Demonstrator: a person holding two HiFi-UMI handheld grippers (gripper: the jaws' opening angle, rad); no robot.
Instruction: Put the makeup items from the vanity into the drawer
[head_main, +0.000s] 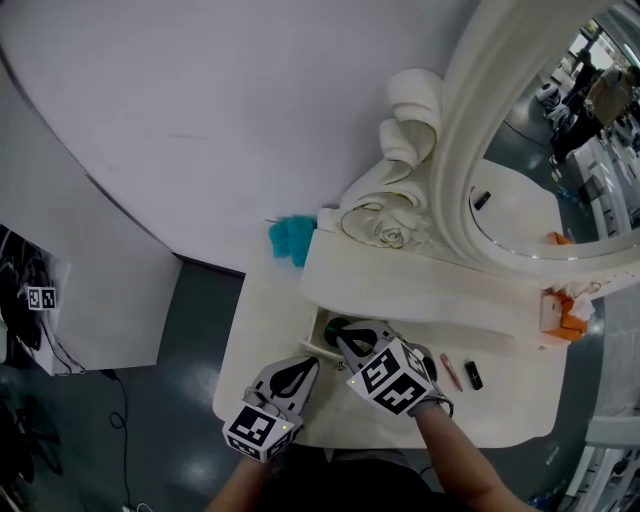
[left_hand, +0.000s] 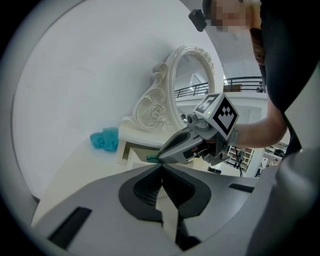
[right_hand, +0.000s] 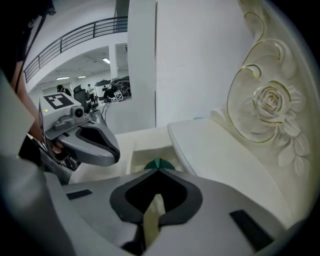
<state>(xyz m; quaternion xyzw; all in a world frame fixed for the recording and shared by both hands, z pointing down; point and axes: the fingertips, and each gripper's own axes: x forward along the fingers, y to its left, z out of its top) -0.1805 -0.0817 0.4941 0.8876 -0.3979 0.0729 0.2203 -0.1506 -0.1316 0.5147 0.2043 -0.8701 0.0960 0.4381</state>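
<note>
The vanity's small drawer (head_main: 318, 340) stands open under the top shelf. My right gripper (head_main: 342, 338) hangs over it, shut on a small dark green item (right_hand: 159, 163) that pokes out past the jaw tips; the same green item (left_hand: 151, 159) shows at its tip in the left gripper view. My left gripper (head_main: 311, 363) is just left of the drawer over the tabletop, its jaws shut with nothing between them (left_hand: 161, 168). A pink stick (head_main: 450, 370) and a black tube (head_main: 474, 376) lie on the vanity top to the right.
The ornate oval mirror (head_main: 520, 150) with rose carving (right_hand: 272, 102) rises behind the shelf. A teal fluffy puff (head_main: 293, 238) sits at the back left by the wall. An orange-and-white item (head_main: 562, 314) rests on the right end of the shelf. The vanity's front edge is near my arms.
</note>
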